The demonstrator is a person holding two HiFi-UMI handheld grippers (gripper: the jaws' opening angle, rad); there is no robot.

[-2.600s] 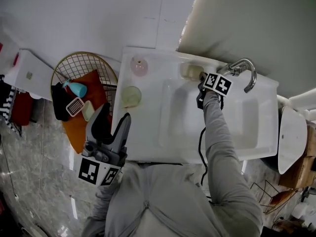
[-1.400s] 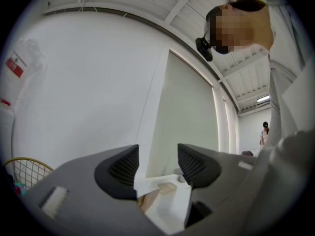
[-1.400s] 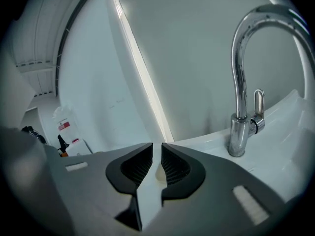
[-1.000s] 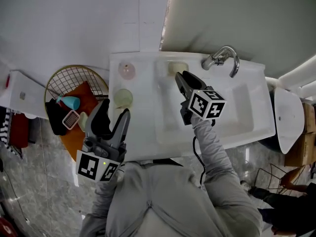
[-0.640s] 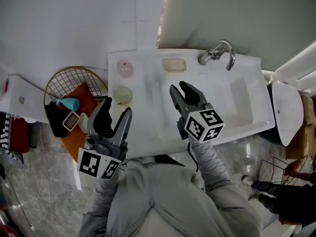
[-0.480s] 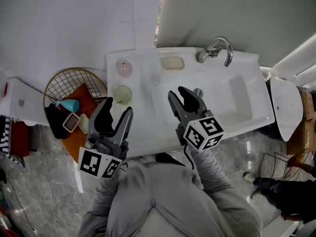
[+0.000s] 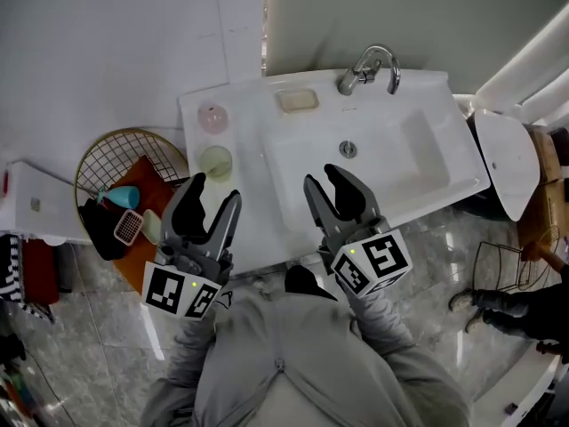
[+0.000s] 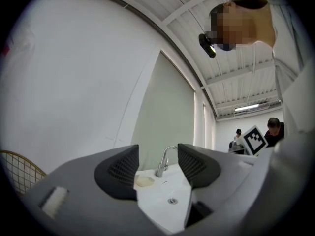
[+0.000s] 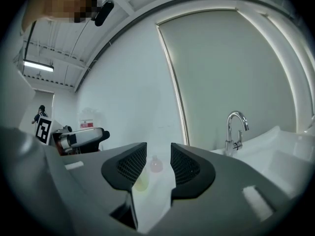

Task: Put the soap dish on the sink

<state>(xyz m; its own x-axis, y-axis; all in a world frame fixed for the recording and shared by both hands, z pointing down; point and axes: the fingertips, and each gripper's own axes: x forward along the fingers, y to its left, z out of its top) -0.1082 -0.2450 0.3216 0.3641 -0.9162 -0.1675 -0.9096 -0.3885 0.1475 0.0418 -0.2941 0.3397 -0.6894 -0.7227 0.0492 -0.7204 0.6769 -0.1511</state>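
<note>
**Both grippers empty, dish on the ledge**

Low in the frame's centre, the left gripper (image 7: 213, 190) and right gripper (image 7: 324, 178) hang with jaws apart and nothing between them. In the upper centre, the soap dish (image 7: 297, 100) rests on the sink (image 7: 425, 87) back ledge, just left of the faucet (image 7: 366, 68).

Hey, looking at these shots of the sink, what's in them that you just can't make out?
Soap dish: head view, too small to tell whether soap lies in it.
Wire basket: head view, the left gripper covers part of it.
Pink item: right gripper view, blurred, beyond the right gripper; what it is, unclear.
Bystander: head view, cut off by the right edge; only feet show.
</note>
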